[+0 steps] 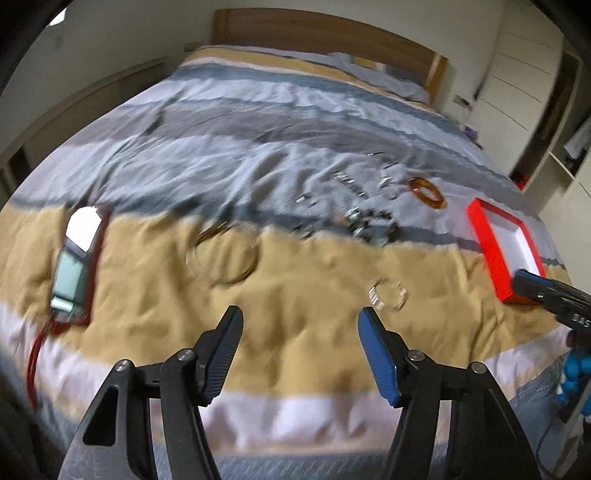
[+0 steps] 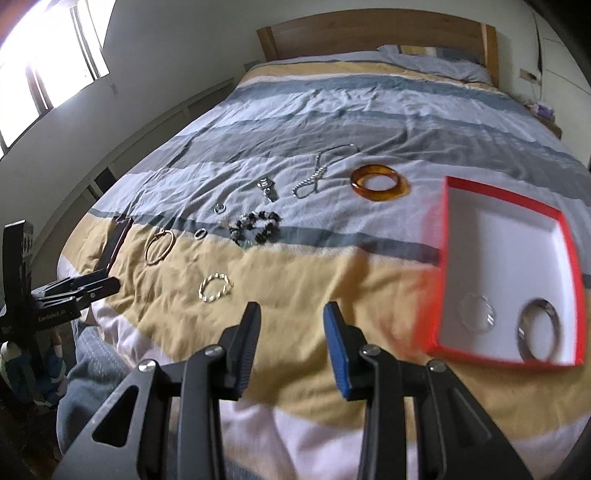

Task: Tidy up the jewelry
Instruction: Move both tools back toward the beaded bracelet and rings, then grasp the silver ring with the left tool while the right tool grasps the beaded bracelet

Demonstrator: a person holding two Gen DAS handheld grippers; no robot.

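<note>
Jewelry lies spread on a striped bed cover. A red tray with a white floor (image 2: 517, 236) lies at the right and holds a silver bangle (image 2: 537, 328) and a clear bracelet (image 2: 477, 312); it also shows in the left wrist view (image 1: 498, 236). On the cover lie an amber bangle (image 2: 380, 181), a pearl necklace (image 2: 314, 179), a dark bead bracelet (image 2: 255, 226), a gold hoop (image 2: 159, 246) and a pale bead bracelet (image 2: 216, 287), which also shows in the left wrist view (image 1: 388, 293). My left gripper (image 1: 300, 321) is open and empty above the tan stripe. My right gripper (image 2: 291, 314) is open and empty left of the tray.
A red case with a mirrored lid (image 1: 79, 254) lies open at the left of the cover. Two small rings (image 2: 219, 208) (image 2: 200, 233) and a silver watch (image 2: 267, 186) lie among the jewelry. A wooden headboard (image 2: 373, 35) stands at the far end. White cupboards (image 1: 517, 85) stand to the right.
</note>
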